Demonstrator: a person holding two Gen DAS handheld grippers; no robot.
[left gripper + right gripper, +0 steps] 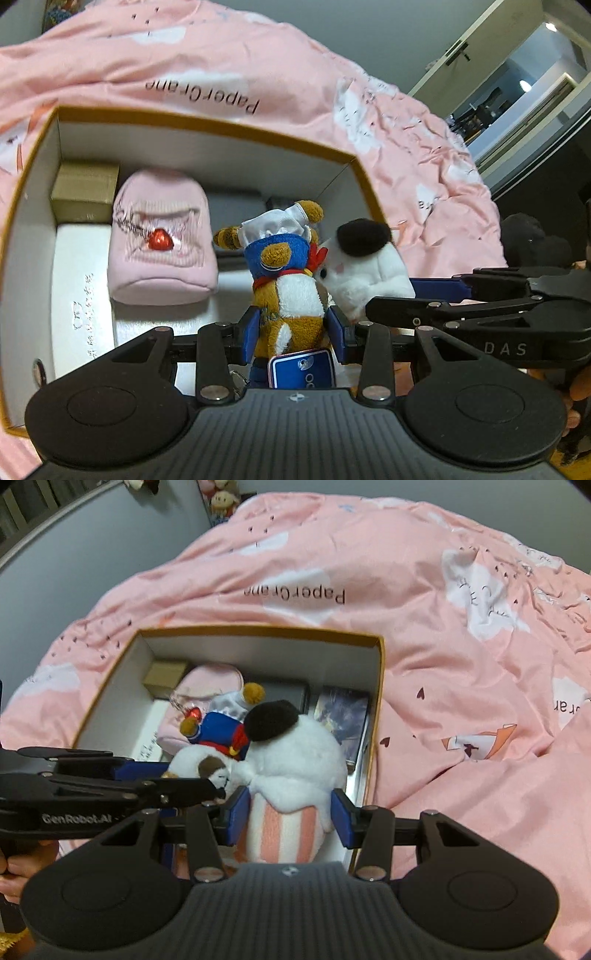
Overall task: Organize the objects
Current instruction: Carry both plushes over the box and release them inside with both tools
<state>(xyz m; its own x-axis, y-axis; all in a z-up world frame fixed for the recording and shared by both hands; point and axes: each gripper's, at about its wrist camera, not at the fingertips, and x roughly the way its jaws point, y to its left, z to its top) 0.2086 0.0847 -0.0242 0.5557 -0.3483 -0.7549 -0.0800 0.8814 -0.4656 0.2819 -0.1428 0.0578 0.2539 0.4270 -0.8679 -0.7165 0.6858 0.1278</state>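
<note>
My left gripper (291, 325) is shut on a brown plush dog (291, 280) with a blue jacket and white chef hat, held over the open gold-rimmed box (207, 123). My right gripper (291, 812) is shut on a white plush (295, 753) with a black cap and pink-striped base, held just right of the dog (218, 731). The two toys touch. In the left wrist view the white plush (369, 266) and the right gripper's arm (480, 314) sit at the right.
The box (258, 631) holds a pink pouch (162, 243) with a red heart, a small gold box (85, 192), a white box (81, 295), a grey case (288, 698) and a dark booklet (343, 716). It rests on a pink bedspread (461, 664).
</note>
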